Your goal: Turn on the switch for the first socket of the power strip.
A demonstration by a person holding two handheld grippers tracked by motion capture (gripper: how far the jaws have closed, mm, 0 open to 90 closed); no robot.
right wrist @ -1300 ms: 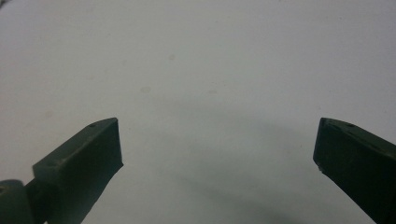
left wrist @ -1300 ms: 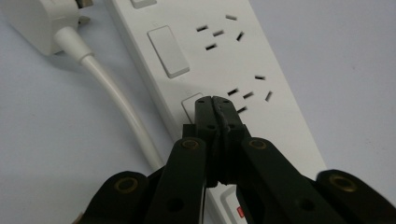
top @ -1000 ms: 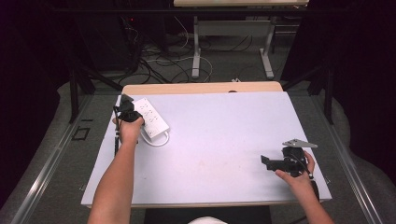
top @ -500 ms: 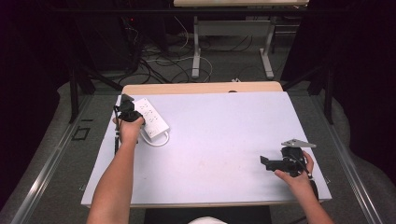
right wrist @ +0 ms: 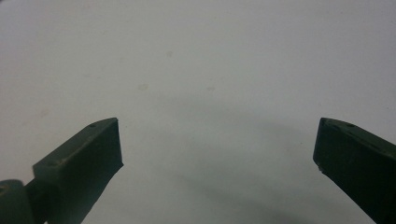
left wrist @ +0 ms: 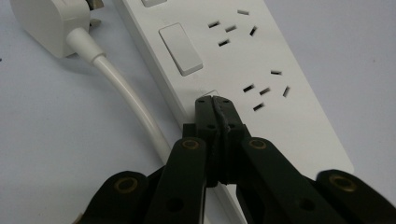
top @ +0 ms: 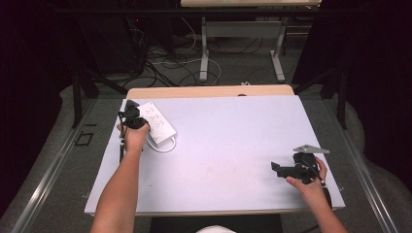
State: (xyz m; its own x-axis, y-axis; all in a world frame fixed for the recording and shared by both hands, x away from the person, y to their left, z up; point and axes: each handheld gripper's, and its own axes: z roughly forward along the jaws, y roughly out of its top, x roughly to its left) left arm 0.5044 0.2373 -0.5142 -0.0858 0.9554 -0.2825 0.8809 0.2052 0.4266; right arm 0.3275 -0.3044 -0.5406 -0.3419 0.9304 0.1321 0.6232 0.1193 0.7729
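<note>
Power strip (top: 156,122) sits at the far-left corner of the worktop (top: 228,145), angled, close to the left edge. Its white cable (top: 167,145) loops toward the near side, and in the left gripper view the plug (left wrist: 49,25) lies on the surface just beside the strip's switch side.

Left gripper (top: 130,115) is at the strip's left end, hand (top: 133,136) behind it. In the left gripper view the jaws are clenched together, nothing between them, tips on or just above the strip's top face next to a rocker switch (left wrist: 180,49); contact can't be confirmed.

Right gripper (top: 286,169) is near the near-right corner, well apart from the strip, pointing left. Jaws spread wide over bare surface, holding nothing.

Open room: whole middle and far-right of the worktop is bare, so there's free travel between the two grippers. Right hand (top: 311,179) is close to the near and right edges.

Surface: pale matte sheet, a few faint marks, with a wood strip (top: 209,91) showing along the far edge. Beyond that: grey floor, loose cables (top: 165,63), another table's metal legs (top: 205,53), dark surroundings.
</note>
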